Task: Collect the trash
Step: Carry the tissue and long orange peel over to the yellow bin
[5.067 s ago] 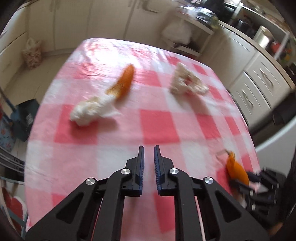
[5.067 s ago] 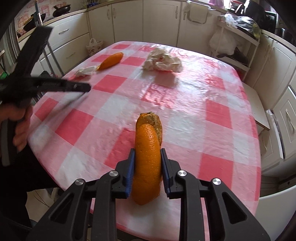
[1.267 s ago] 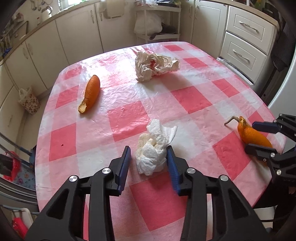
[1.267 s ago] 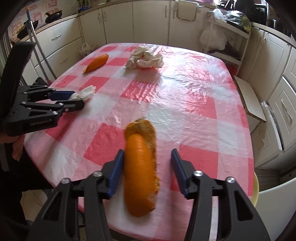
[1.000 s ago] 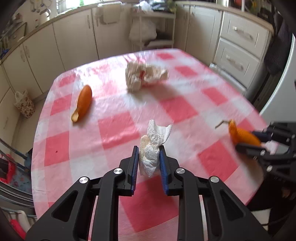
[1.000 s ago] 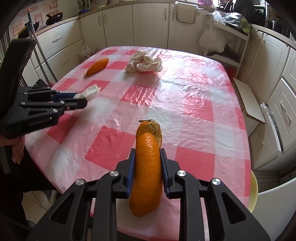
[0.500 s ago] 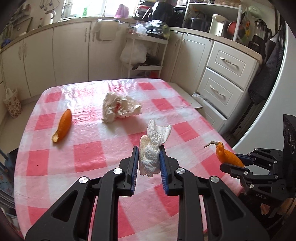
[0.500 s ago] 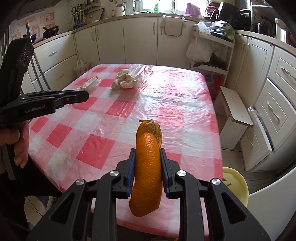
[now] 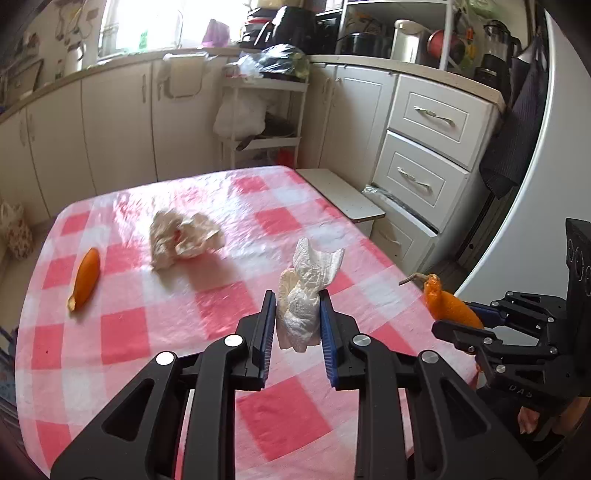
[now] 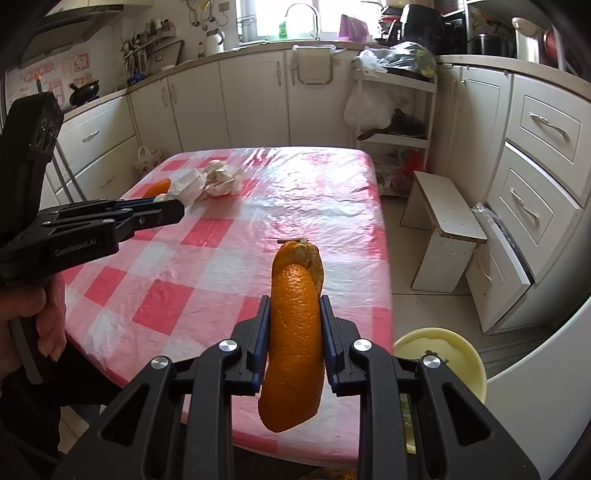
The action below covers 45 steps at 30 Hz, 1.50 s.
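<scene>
Two grippers' fingers pinch a tissue (image 9: 301, 295) and orange peel (image 10: 293, 332) above the checked tablecloth (image 9: 147, 332), cabinets (image 9: 110, 125) behind.

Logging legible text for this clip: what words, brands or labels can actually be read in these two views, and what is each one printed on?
"GenRobot.AI": on the side of the left gripper, right wrist view.
"DAS": faint, partly legible, on the right gripper body, left wrist view.
Wall posters and the green bottle label at the window: too small and blurred to read.
</scene>
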Each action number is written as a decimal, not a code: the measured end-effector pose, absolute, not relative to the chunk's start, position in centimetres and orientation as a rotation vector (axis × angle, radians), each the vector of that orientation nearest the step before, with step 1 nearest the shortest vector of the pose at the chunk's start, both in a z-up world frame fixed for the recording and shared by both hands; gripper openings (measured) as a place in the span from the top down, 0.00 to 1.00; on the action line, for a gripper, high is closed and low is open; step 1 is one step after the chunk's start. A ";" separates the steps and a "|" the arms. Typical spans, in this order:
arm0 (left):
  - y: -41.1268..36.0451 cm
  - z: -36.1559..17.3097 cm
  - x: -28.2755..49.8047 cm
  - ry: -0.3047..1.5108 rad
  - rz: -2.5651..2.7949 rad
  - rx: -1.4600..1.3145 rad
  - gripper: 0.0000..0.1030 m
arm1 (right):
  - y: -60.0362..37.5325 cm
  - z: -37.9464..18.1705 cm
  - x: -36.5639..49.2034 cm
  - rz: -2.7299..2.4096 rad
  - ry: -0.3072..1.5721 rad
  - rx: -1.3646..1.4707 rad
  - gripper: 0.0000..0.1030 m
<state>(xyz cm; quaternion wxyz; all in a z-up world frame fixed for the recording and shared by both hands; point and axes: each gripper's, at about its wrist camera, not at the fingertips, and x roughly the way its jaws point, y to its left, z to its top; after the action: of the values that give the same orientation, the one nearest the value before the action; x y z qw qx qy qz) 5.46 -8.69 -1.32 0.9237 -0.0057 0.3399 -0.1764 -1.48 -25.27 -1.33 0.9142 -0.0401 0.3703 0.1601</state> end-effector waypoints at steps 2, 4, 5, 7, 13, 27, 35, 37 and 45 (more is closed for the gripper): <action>-9.7 -1.0 5.4 0.689 -0.367 0.006 0.78 | -25.8 -1.3 -1.5 0.324 0.757 -0.073 0.75; -10.4 -0.9 5.3 0.686 -0.367 0.019 0.78 | -26.3 -1.3 -1.6 0.318 0.754 -0.065 0.75; -10.8 -0.9 5.3 0.686 -0.370 0.024 0.78 | -26.6 -1.2 -1.6 0.314 0.752 -0.058 0.75; -11.5 -0.8 5.3 0.685 -0.371 0.033 0.78 | -27.0 -1.2 -1.7 0.309 0.750 -0.050 0.75; -13.1 -0.9 5.3 0.688 -0.383 0.050 0.78 | -28.1 -1.1 -1.8 0.299 0.743 -0.026 0.75; -17.0 -1.5 6.5 0.705 -0.428 0.048 0.78 | -31.6 -1.2 -1.7 0.236 0.750 0.055 0.75; -20.4 -1.7 7.1 0.712 -0.467 0.071 0.78 | -34.1 -1.2 -1.6 0.195 0.758 0.137 0.75; -21.0 -1.7 7.3 0.715 -0.474 0.076 0.78 | -34.7 -1.2 -1.6 0.186 0.758 0.150 0.75; -23.4 -2.3 8.2 0.729 -0.494 0.089 0.78 | -36.7 -1.6 -1.9 0.150 0.772 0.198 0.75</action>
<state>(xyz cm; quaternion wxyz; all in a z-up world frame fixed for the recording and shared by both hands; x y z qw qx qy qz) 8.19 -23.35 -2.25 0.9036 0.0430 0.3529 -0.2389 -1.86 -36.66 -1.57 0.9188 0.0962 0.3757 0.0731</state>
